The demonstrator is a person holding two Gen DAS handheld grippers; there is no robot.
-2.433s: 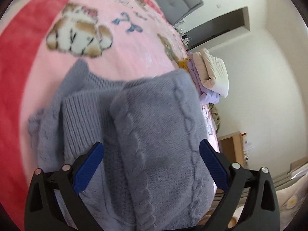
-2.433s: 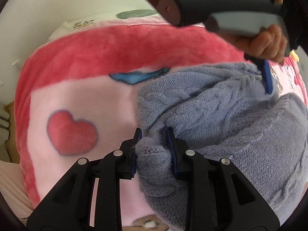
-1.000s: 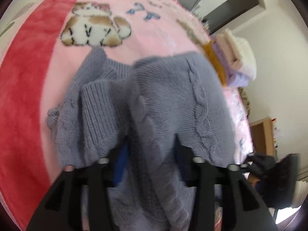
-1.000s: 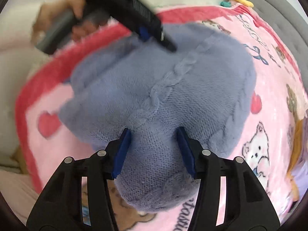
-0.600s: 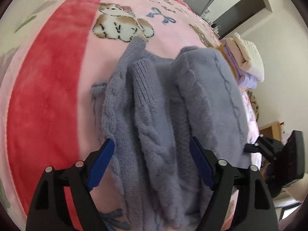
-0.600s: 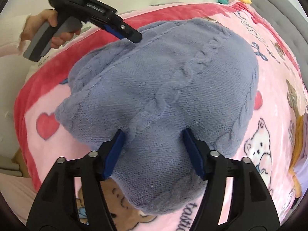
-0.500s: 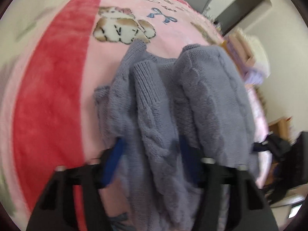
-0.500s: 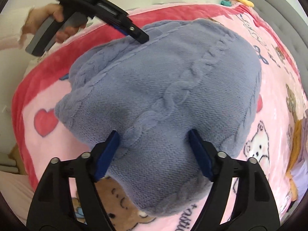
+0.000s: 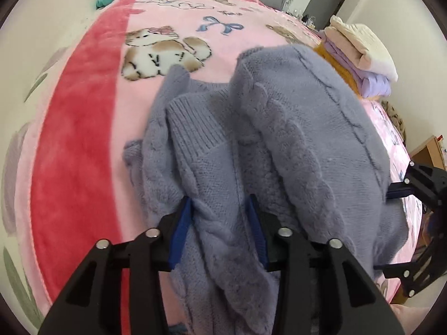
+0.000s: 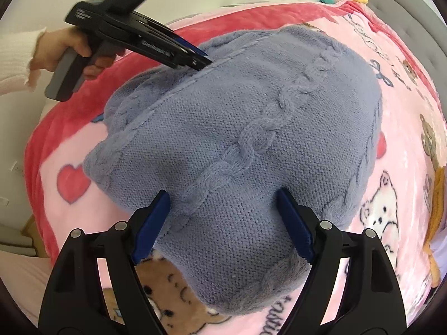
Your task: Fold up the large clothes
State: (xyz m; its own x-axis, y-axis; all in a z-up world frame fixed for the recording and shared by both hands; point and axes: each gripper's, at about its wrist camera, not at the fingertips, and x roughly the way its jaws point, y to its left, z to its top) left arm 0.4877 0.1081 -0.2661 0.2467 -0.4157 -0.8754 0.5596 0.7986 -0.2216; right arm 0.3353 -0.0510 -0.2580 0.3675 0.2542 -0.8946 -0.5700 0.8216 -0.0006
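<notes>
A pink cartoon-print blanket [image 9: 167,14] covers the bed, and in its middle lies the grey-blue cable-knit sweater [image 10: 251,139], already doubled into a thick bundle, though a ribbed cuff and sleeve layers along its far side look loose, so tidying seems left. There the left gripper [image 9: 220,217], its jaws having just closed then eased slightly, clasps a sleeve fold. At the sweater's near edge the right gripper [image 10: 223,220] stands wide open, gripping nothing; beyond the sweater sits a stack of folded clothes [image 9: 360,53].

Black tongs [image 10: 222,223] with blue pads [image 10: 152,224], silver screws; white knit sleeve [image 10: 14,58].
</notes>
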